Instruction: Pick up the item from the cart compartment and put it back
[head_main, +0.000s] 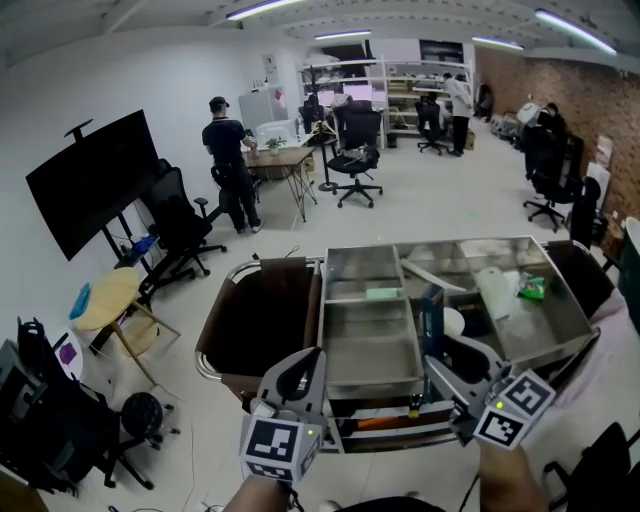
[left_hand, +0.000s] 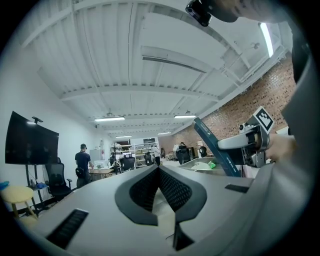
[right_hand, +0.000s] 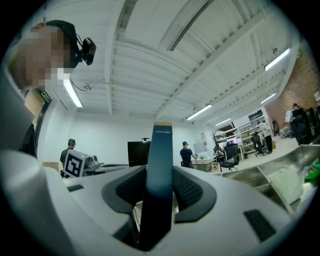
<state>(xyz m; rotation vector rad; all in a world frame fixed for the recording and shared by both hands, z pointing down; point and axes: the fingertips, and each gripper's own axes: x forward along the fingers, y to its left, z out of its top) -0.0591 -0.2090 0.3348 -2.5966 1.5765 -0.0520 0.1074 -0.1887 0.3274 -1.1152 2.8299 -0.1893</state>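
Right gripper (head_main: 441, 352) is clamped on a slim dark-blue box (right_hand: 161, 165), held upright, lifted over the metal cart (head_main: 372, 384). Left gripper (left_hand: 159, 186) has its jaws together, empty, near the cart's front edge.

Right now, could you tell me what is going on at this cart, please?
A person is working over a steel cart with a hand-held gripper in each hand. The right gripper is clamped on a flat dark blue item, holding it on end above the cart's compartments. The left gripper is shut with nothing in it and hangs near the cart's front edge. A white bag lies in a right-hand compartment.
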